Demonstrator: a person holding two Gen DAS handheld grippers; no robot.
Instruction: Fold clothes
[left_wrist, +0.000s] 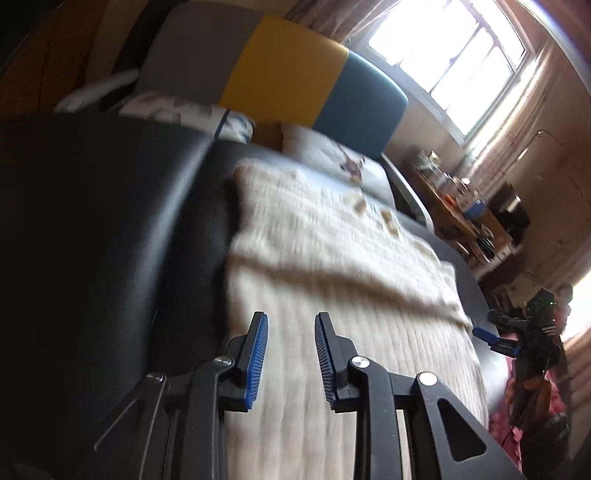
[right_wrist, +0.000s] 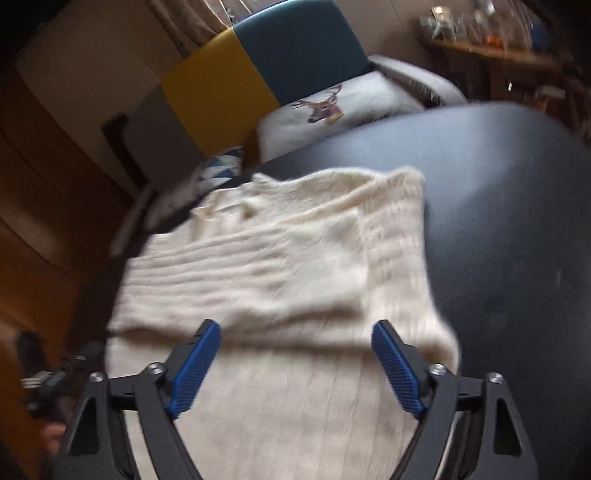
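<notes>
Left hand-held gripper (left_wrist: 290, 325): blue-padded fingers parted, nothing between them, poised over the cream knitted sweater (left_wrist: 332, 266). Right hand-held gripper (right_wrist: 295, 332): fingers spread wider, likewise empty, above the same sweater (right_wrist: 280, 258). The garment lies spread on a dark padded surface (right_wrist: 498, 206), one layer apparently folded across it, though motion blur obscures the edges. Beyond: deer-print pillow (right_wrist: 332, 105), headboard (right_wrist: 258, 70) in yellow and teal.
</notes>
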